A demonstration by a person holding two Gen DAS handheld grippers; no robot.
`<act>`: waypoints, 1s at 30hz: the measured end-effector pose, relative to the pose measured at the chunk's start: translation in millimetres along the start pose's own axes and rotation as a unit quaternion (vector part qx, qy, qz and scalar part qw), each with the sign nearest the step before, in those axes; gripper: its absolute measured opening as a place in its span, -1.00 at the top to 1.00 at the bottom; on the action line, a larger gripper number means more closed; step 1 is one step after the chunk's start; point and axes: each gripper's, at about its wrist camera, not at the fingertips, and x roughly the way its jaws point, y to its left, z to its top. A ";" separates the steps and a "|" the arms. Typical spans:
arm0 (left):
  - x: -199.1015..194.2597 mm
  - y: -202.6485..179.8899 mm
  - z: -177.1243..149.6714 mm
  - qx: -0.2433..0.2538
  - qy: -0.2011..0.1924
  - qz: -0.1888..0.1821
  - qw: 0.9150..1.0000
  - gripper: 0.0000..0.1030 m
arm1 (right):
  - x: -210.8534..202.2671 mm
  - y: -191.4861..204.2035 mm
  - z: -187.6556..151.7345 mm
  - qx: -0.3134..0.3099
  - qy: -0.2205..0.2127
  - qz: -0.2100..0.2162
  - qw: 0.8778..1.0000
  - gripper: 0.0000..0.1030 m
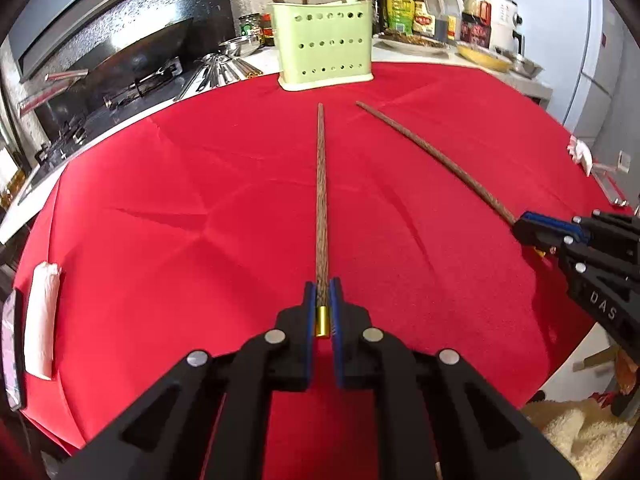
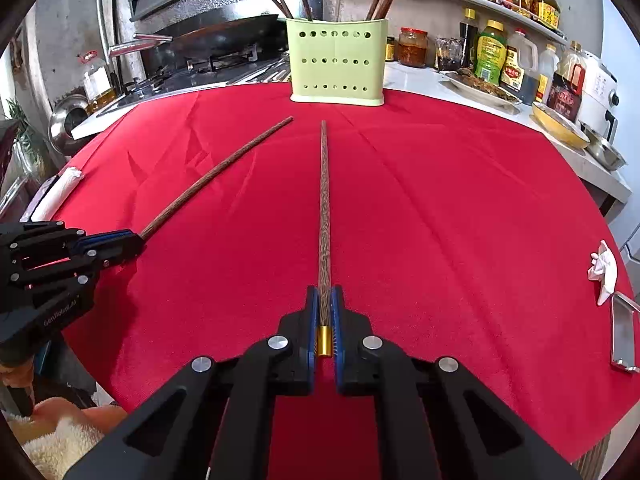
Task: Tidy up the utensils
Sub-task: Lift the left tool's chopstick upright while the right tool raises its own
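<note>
Left wrist view: left gripper [image 1: 322,304] clamps a chopstick [image 1: 321,200] at its gold-capped end; long axis points straight ahead at the green holder [image 1: 326,52].

Right wrist view: right gripper [image 2: 325,306] likewise clamps its own chopstick [image 2: 324,208], tip short of the holder [image 2: 338,62]; both grippers about equally near.

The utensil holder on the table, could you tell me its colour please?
Pale green utensil holder, clearest in the right wrist view.
</note>
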 end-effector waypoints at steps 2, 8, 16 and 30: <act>-6.6 3.4 1.8 -0.006 -0.012 -0.001 1.000 0.86 | -5.9 1.2 2.0 -0.004 -0.009 0.000 1.000 0.86; -27.5 8.7 11.0 -0.015 -0.045 0.003 0.999 0.86 | -30.1 1.0 12.6 -0.006 -0.043 -0.002 0.999 0.86; -61.2 8.6 29.0 -0.017 -0.100 0.010 0.995 0.86 | -65.6 -0.6 29.5 -0.005 -0.096 -0.004 0.995 0.87; -144.0 26.3 94.5 -0.013 -0.235 -0.005 0.972 0.86 | -135.7 -7.1 87.8 -0.005 -0.191 -0.010 0.981 1.00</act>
